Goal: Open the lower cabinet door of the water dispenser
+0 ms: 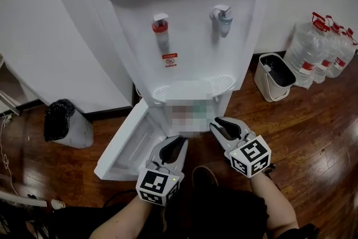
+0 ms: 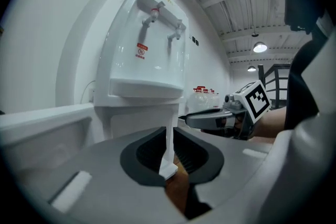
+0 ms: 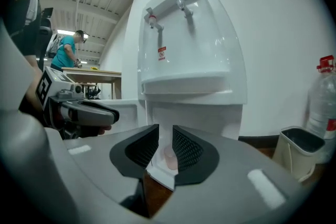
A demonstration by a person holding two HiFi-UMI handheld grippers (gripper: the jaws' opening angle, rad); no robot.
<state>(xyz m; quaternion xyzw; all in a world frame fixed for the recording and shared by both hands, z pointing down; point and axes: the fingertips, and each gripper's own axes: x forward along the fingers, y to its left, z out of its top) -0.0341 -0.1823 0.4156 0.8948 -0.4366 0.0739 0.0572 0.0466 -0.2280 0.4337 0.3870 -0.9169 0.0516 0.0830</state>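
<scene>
The white water dispenser (image 1: 184,36) stands against the wall with a red tap and a blue tap. Its lower cabinet door (image 1: 126,143) is swung wide open to the left, its free edge low over the floor. Both grippers hover low in front of the cabinet opening, touching nothing. My left gripper (image 1: 180,141) is right of the open door; in its own view the left gripper (image 2: 169,132) shows only a thin slit, with nothing between its pads. My right gripper (image 1: 215,123) is beside it, and the right gripper (image 3: 165,136) shows a clear, empty gap.
A waste bin with a black bag (image 1: 64,123) stands left of the door. A white bin (image 1: 274,76) and several water bottles (image 1: 321,50) stand at the right wall. My shoe (image 1: 204,176) is on the wooden floor. A person (image 3: 65,52) stands at a far table.
</scene>
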